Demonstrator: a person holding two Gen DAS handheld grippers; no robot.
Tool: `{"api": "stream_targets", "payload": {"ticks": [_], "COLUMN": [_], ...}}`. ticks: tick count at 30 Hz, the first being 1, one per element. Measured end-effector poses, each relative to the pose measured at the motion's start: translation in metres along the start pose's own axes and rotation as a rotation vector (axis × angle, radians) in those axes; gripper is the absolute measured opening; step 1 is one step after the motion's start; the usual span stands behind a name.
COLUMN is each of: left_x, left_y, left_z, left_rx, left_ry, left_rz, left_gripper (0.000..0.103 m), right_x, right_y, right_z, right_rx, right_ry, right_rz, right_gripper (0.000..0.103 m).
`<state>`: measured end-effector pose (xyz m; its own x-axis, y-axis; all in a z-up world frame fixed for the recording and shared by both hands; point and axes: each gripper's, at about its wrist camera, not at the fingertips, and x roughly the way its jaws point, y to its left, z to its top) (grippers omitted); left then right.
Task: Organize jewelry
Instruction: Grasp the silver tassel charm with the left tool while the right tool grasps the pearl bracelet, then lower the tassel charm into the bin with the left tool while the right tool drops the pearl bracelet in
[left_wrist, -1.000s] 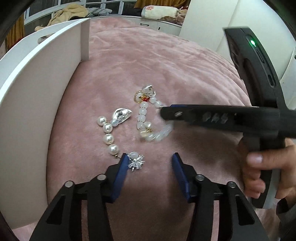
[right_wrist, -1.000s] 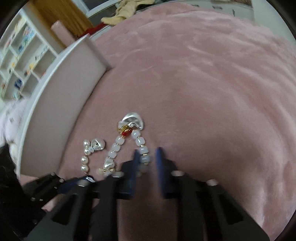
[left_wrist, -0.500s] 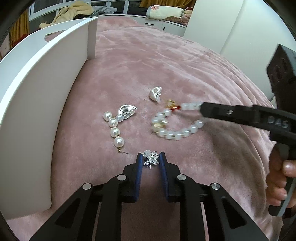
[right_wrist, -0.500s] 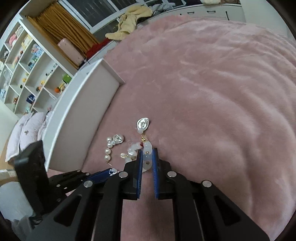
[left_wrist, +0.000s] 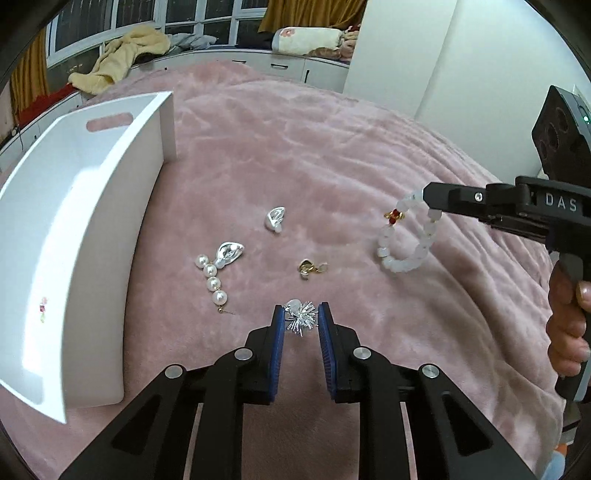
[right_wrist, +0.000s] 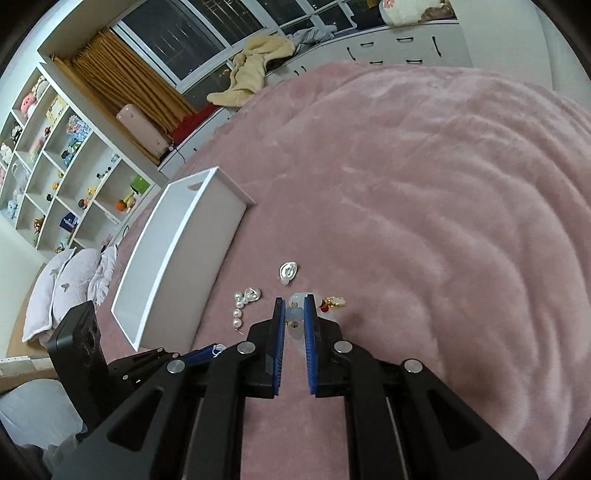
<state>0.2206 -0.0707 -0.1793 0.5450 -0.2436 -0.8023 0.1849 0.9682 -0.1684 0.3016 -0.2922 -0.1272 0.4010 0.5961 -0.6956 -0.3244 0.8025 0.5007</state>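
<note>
At lower centre the left gripper (left_wrist: 301, 320) pinches a spiky silver brooch (left_wrist: 302, 319) above the pink blanket (left_wrist: 332, 147). At right, the right gripper (left_wrist: 428, 199) clamps a white bead bracelet (left_wrist: 406, 236), lifted. The pearl earring (left_wrist: 216, 271) lies mid-left beside the white tray (left_wrist: 92, 221).

Pink plush blanket (right_wrist: 424, 184), white cubby shelf (right_wrist: 55, 155), ochre curtains (right_wrist: 122, 81), dark windows (right_wrist: 192, 40).

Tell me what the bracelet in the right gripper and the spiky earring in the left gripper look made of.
Beaded bracelet: translucent milky beads, glass or stone by their frosted glow, with a red and gold charm. Spiky earring: bright silver metal, judging by its glinting thin spikes. Tray: glossy white, painted wood or plastic.
</note>
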Motion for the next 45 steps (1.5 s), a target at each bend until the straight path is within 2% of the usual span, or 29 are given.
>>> {"api": "stream_targets", "payload": {"ticks": [8, 14, 25, 37, 45], "left_x": [-0.037, -0.071, -0.119, -0.145, -0.143], "left_y": [-0.004, 0.005, 0.051, 0.114, 0.153], "left_z": [0.013, 0.020, 0.027, 0.022, 0.011], "left_rx": [0.026, 0.022, -0.038, -0.064, -0.103], "left_ry": [-0.050, -0.101, -0.161, -0.176, -0.152], "left_rz": [0.002, 0.016, 0.056, 0.146, 0.184], "left_gripper": [0.023, 0.023, 0.023, 0.023, 0.023], "right_x": [-0.024, -0.036, -0.034, 0.003, 0.047], "right_y": [0.012, 0.037, 0.092, 0.168, 0.216], "right_z": [0.013, 0.022, 0.036, 0.052, 0.052], "right_rx": [0.007, -0.026, -0.071, -0.160, -0.223], "right_ry": [-0.023, -0.038, -0.041, -0.010, 0.040], "right_rz": [-0.011, -0.017, 0.001, 0.039, 0.067], "right_gripper": [0.011, 0.011, 0.011, 0.011, 0.011]}}
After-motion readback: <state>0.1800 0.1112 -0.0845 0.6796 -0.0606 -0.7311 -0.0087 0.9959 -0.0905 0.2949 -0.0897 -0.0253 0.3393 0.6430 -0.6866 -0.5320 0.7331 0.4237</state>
